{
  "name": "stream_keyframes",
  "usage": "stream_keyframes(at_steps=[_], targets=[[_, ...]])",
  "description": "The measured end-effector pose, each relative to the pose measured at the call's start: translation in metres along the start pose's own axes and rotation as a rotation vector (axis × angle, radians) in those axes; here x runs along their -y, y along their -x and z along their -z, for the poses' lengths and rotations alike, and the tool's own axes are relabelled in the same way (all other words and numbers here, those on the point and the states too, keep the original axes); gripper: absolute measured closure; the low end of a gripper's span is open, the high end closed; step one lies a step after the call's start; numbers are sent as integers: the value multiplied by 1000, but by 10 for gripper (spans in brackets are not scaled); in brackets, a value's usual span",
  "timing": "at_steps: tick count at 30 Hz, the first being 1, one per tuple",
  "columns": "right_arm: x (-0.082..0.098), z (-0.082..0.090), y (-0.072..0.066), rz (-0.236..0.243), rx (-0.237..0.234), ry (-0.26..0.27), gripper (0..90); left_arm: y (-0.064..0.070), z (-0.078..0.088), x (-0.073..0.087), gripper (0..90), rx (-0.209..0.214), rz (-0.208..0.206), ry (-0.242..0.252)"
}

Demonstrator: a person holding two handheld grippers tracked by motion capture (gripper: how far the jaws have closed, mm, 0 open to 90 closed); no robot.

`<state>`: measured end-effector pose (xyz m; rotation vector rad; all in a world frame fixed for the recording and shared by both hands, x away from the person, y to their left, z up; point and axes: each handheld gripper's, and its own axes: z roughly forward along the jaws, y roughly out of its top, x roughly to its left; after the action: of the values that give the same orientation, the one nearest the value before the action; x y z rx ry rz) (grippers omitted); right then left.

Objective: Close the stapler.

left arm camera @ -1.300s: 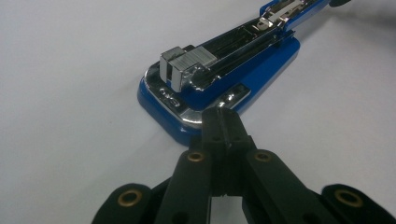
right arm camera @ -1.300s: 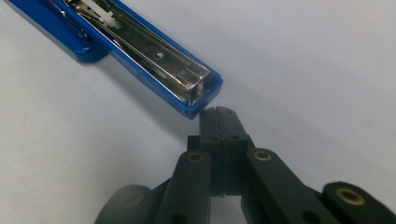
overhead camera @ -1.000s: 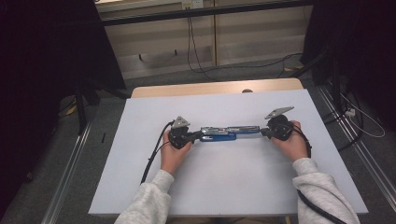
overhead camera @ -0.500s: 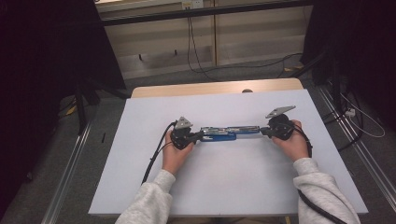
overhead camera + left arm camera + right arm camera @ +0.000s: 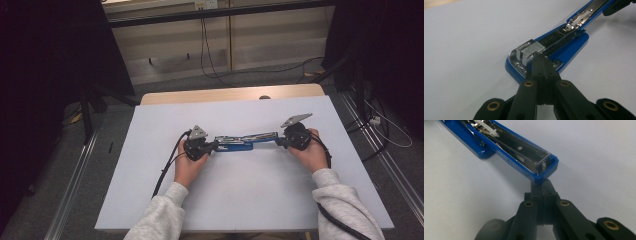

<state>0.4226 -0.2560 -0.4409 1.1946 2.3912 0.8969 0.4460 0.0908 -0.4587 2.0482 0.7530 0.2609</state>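
A blue stapler (image 5: 240, 141) lies swung open flat on the white table top, between my two grippers. Its base and metal magazine (image 5: 564, 37) run away from my left gripper (image 5: 541, 61), which is shut. Its tips touch the magazine just behind a block of silver staples (image 5: 530, 50) at the front end. My right gripper (image 5: 541, 186) is shut too, its tips right under the end of the stapler's blue top cover (image 5: 524, 150). In the high view the left gripper (image 5: 212, 146) and right gripper (image 5: 279, 141) sit at opposite ends of the stapler.
The white table top (image 5: 250, 195) stretches wide around the stapler, with a wooden strip (image 5: 230, 95) along its far edge. A black cable (image 5: 167, 167) trails from the left gripper toward the front edge. Loose cables (image 5: 385, 135) lie on the floor to the right.
The left gripper has edged slightly right toward the stapler's front end. The right gripper and the stapler have hardly moved.
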Motion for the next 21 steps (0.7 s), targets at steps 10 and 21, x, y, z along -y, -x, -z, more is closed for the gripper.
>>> stream_keyframes(at_steps=[10,21], targets=[[-7,3,-8,13,-20,49,900,0,0,1,900,8,9,3],[-2,6,-8,4,-22,51,885,-2,0,1,900,12,26,11]])
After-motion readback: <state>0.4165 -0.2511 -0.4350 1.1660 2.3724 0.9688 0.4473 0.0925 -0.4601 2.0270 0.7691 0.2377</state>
